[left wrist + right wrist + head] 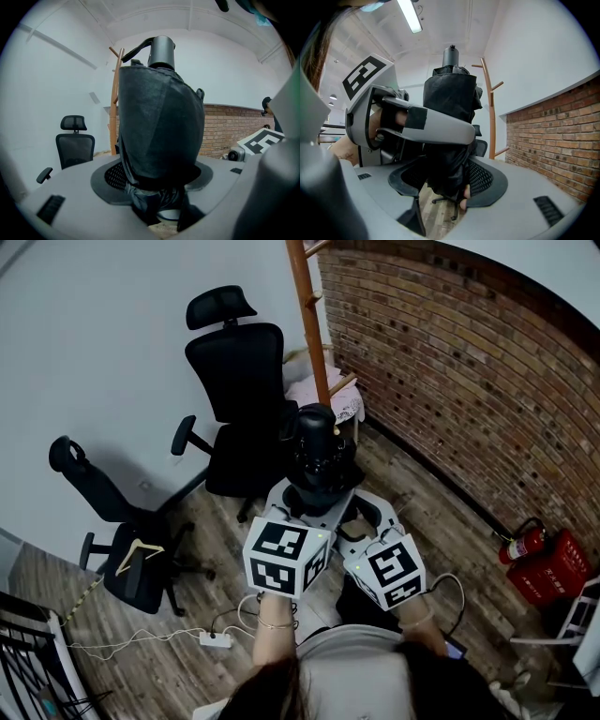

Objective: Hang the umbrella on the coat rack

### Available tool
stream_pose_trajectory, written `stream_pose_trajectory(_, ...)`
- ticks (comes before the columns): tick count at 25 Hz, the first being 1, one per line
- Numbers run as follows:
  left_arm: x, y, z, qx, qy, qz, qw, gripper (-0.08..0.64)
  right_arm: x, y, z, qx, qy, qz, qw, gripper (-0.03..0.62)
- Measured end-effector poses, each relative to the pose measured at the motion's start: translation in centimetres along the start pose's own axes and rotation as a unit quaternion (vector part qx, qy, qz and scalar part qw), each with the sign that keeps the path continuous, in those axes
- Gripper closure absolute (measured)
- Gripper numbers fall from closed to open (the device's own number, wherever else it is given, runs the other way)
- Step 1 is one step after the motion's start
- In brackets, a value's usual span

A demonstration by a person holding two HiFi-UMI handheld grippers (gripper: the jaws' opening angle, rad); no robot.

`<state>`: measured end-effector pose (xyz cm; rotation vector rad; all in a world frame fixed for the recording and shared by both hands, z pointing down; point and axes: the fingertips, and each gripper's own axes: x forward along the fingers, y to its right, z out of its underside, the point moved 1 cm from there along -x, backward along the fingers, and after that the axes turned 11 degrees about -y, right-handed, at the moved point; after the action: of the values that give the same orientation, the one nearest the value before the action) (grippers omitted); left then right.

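**Umbrella clamped in both tools, rack not yet reached**

Nearest the person, the left tool (157, 190) has its pads pressed into the bunched fabric low on the folded black umbrella (159, 122). The right tool (445, 180) pinches the same lower bundle from the other side. So 2 tools hold 1 umbrella upright between them, above the wood floor (441, 521). Its handle (161, 50) points up, and a strap loop (138, 48) hangs off it.

Just beyond the umbrella stands a black office chair (239, 381). A second chair (127, 549), with a clothes hanger lying on its seat, is off to the left.

Farther on, the wooden coat rack (309, 324) rises in the corner where the white wall meets the brick wall (450, 362). The umbrella is well apart from it, touching no peg.

I judge the step in hand to be the carry toward the rack, with the hanging itself not begun. The next move calls for closing on the rack past the chair. The handle end then has to come up level with a free peg (497, 86) so the strap loop can slip over it. 1 tool probably has to let go for that, while the other bears the weight until the loop is caught.
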<state>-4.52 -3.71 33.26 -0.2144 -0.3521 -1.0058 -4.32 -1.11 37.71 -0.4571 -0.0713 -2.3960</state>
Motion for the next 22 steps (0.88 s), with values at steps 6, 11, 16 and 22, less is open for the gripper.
stream_pose_trajectory(6,2.6,-1.5,-1.5,0.010,0.001,-0.003,0.9999,0.284,1.9,2.8,-0.9,0.002,0.006,0.001,1.000,0.330)
stream_pose_trajectory(11,4.9,-2.8,-2.9,0.010,0.005,-0.005,0.9999,0.284,3.4,5.2,-1.7,-0.002,0.008,0.000,1.000,0.330)
stream_pose_trajectory(16,6.8,-3.9,-4.1,0.008,0.008,-0.006,0.9999,0.284,4.6,7.3,-2.3,-0.005,0.009,0.000,1.000,0.330)
stream_pose_trajectory(22,8.9,-4.9,-5.5,0.012,0.012,-0.008,0.9998,0.284,5.9,9.6,-3.0,-0.006,0.013,0.001,1.000,0.330)
